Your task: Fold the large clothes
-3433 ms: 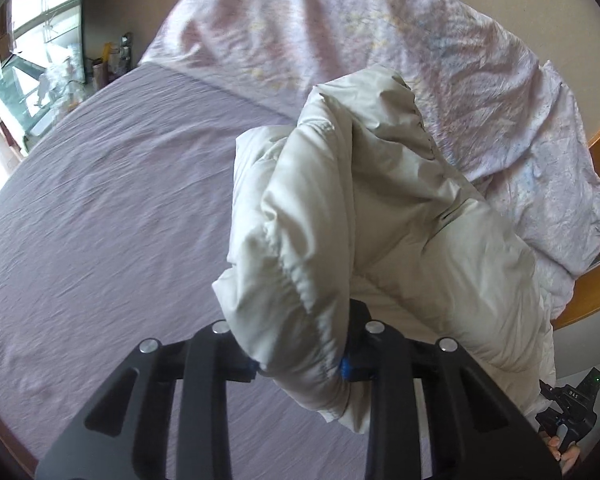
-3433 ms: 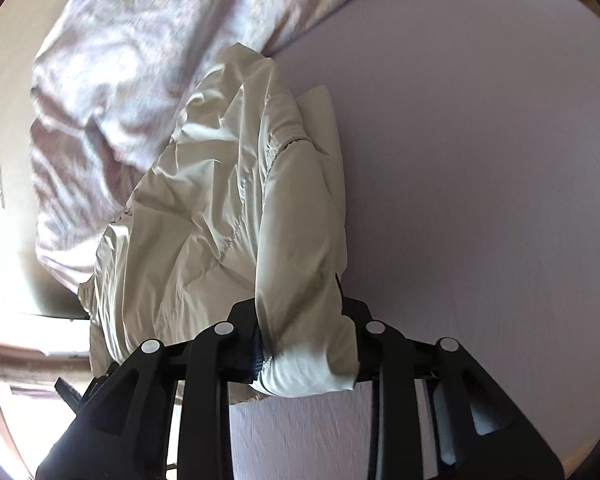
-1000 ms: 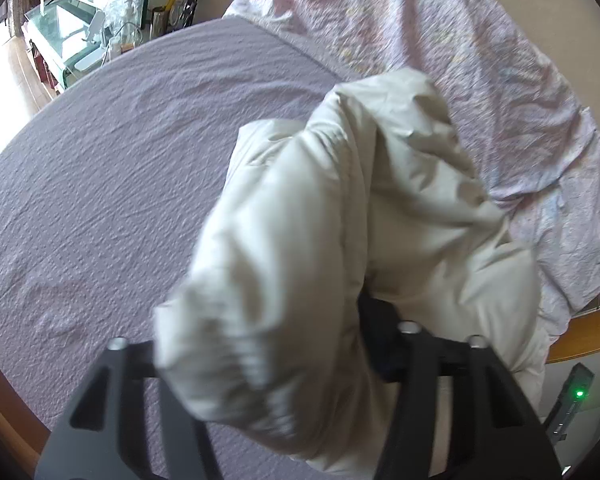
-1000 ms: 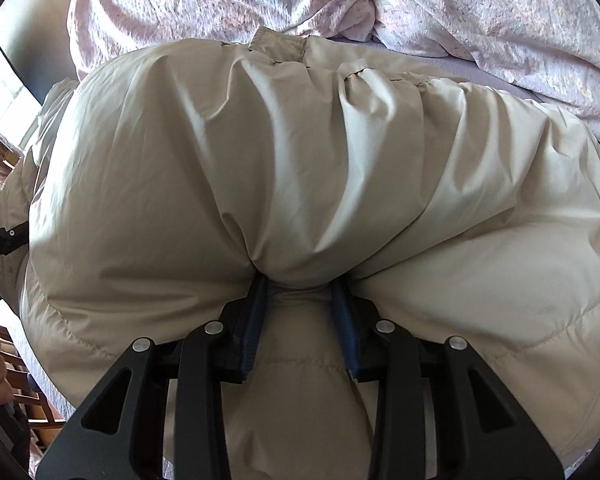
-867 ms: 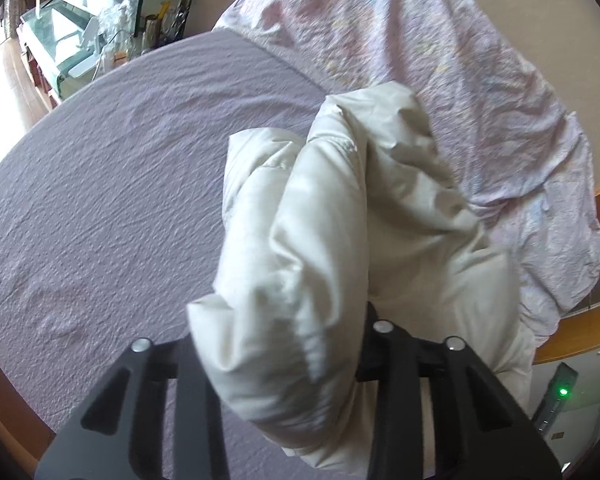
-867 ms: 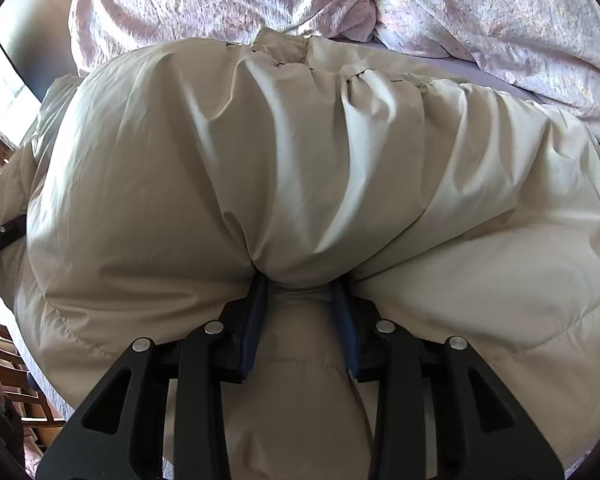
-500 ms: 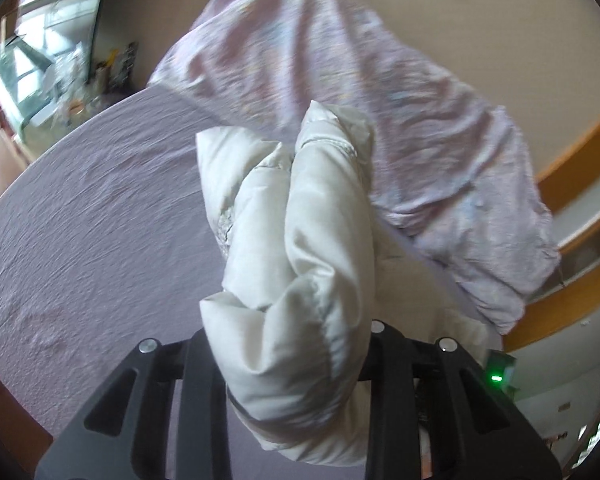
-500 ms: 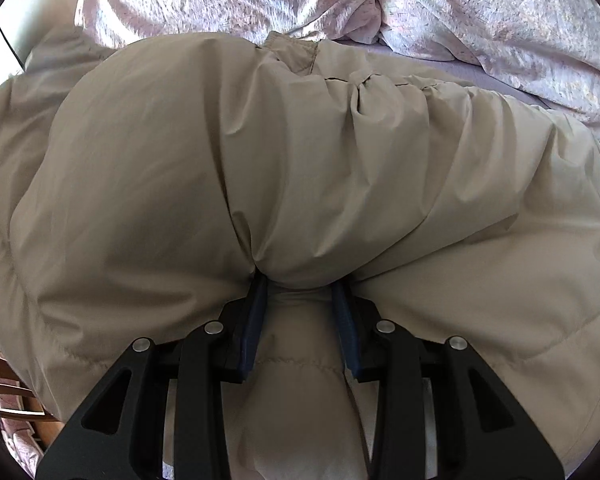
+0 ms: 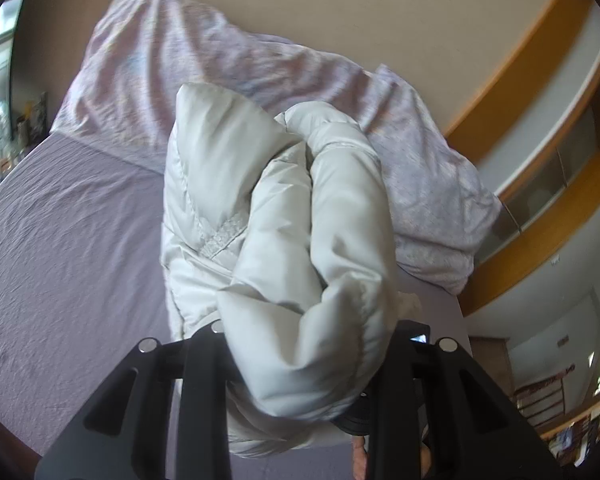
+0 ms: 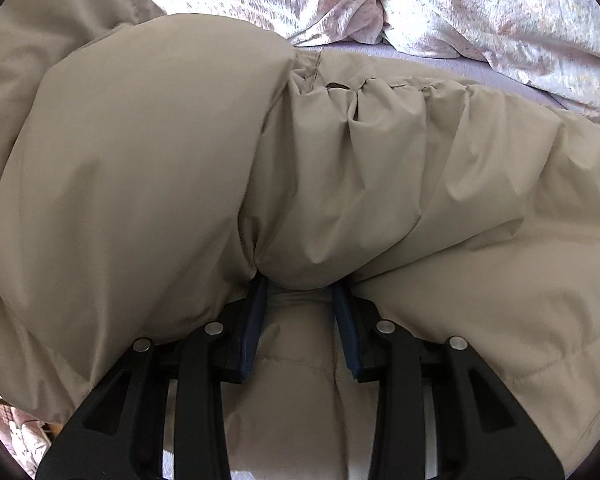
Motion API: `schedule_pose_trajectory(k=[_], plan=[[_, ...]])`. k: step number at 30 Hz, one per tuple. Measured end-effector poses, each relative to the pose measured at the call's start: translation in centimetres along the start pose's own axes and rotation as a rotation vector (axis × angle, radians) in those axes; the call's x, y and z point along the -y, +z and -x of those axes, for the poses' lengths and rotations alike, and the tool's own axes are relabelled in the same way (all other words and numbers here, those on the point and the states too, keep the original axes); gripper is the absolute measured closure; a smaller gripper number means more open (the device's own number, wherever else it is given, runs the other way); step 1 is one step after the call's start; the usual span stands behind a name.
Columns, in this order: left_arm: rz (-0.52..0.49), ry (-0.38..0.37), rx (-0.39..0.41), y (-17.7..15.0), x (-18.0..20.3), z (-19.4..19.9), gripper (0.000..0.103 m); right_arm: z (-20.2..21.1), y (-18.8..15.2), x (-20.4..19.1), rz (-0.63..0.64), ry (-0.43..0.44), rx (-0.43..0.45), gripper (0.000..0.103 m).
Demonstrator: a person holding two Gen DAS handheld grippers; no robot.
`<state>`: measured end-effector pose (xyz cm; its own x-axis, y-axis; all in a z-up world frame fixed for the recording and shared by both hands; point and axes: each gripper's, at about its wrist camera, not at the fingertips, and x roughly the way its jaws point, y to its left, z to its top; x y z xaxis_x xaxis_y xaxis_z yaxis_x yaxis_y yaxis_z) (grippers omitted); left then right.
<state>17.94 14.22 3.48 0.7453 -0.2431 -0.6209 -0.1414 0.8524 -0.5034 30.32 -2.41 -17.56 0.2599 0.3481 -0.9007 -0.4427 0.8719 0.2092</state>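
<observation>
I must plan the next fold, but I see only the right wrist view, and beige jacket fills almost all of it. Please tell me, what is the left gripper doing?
Observer: The left gripper is shut on a bunched sleeve end of the jacket, and that part is raised off the bed.
Operator: Is there free bed beside the jacket for laying it down?
Observer: Yes. In the left wrist view, bare purple sheet lies open to the left of the jacket.
Operator: And what is behind the jacket?
Observer: A crumpled pale patterned duvet is heaped against the wall at the far end of the bed; it runs wider than your view shows.
</observation>
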Motion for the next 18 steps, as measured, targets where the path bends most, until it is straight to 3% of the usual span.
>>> schedule_pose_trajectory(k=[8, 18], plan=[[-0.086, -0.046, -0.037, -1.9, 6.3, -2.6, 0.075, 4.4, -0.8, 4.6, -0.041, 0.043, 0.065, 0.066], [-0.175, -0.109, -0.127, -5.7, 13.6, -6.4, 0.075, 9.6, -3.7, 13.2, -0.177, -0.037, 0.163, 0.063]])
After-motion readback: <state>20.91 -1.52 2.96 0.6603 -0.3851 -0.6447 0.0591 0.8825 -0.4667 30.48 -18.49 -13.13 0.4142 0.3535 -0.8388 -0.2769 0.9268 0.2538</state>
